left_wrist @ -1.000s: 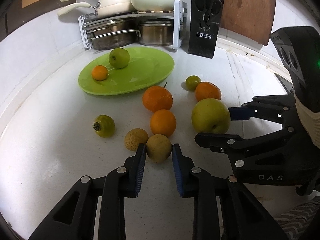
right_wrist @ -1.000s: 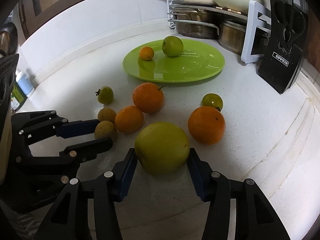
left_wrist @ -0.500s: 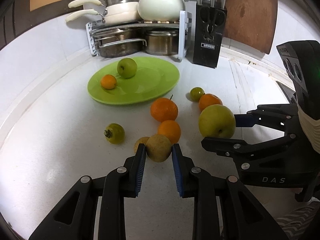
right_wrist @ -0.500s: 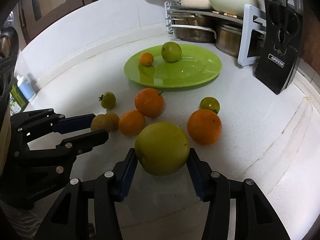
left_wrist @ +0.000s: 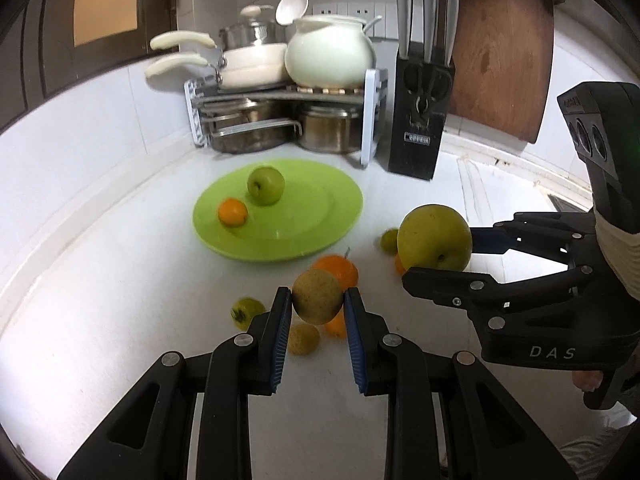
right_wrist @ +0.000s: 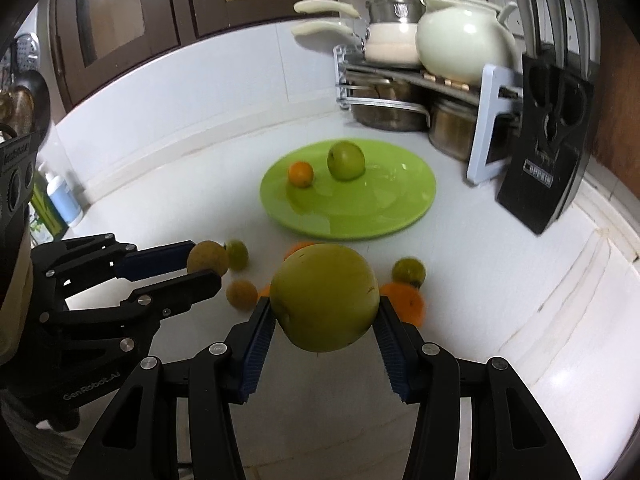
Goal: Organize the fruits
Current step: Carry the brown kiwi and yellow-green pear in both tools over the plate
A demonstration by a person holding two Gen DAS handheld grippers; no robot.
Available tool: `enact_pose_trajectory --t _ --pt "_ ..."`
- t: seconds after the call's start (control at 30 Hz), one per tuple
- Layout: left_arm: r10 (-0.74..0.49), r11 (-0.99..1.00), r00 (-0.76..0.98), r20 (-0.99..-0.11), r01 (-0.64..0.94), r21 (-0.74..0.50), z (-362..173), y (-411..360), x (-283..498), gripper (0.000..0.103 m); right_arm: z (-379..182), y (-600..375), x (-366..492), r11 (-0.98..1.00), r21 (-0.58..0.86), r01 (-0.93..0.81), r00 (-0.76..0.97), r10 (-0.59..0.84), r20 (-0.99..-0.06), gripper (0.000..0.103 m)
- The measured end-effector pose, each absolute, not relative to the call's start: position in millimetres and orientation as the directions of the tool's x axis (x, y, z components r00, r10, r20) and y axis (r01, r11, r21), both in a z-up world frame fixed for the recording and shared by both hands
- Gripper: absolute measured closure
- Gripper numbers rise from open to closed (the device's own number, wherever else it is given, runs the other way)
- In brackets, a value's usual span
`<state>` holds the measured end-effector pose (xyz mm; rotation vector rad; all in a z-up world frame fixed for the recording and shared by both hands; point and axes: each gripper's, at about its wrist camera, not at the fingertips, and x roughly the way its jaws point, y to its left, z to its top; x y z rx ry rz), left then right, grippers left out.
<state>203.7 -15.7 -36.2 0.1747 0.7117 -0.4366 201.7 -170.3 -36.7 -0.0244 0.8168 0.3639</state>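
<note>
2 fruits sit on the green plate (left_wrist: 344,204). L gripper (left_wrist: 316,312) squeezes a small brown fruit (left_wrist: 318,296) & R gripper (right_wrist: 325,320) squeezes a big green apple (right_wrist: 325,304), both up off the counter. Abt 6 more fruits wait below.

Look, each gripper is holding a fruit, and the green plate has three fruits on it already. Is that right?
Not quite. The green plate has two fruits on it, not three: a green apple and a small orange, as the right wrist view shows. The rest is right: the left gripper holds a small brownish fruit, the right gripper a big green apple.
</note>
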Motion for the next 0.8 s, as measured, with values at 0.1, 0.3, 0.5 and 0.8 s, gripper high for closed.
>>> enact_pose_trajectory --t 0.1,0.3,0.5,0.8 --pt "-0.326 0.899 0.688 -0.649 0.438 0.013 -28.0 -15.1 210.2 0.076 -29.2 -169.8 207.3 0.939 0.102 -0.329 0.643 0.303 -0.703 0.052" --pt "-0.317 0.902 0.716 -0.621 0.43 0.035 -14.7 -14.1 227.6 0.076 -15.2 -168.7 222.3 0.937 0.089 -0.336 0.671 0.305 -0.676 0.052" --pt "-0.308 0.902 0.725 -0.616 0.429 0.054 -9.1 -15.3 251.5 0.076 -6.6 -166.3 246.0 0.937 0.077 -0.342 0.682 0.303 -0.665 0.052" --pt "-0.296 0.904 0.709 -0.64 0.424 0.053 -11.0 -14.6 300.8 0.076 -7.1 -167.1 291.4 0.937 0.051 -0.345 0.677 0.286 -0.678 0.052"
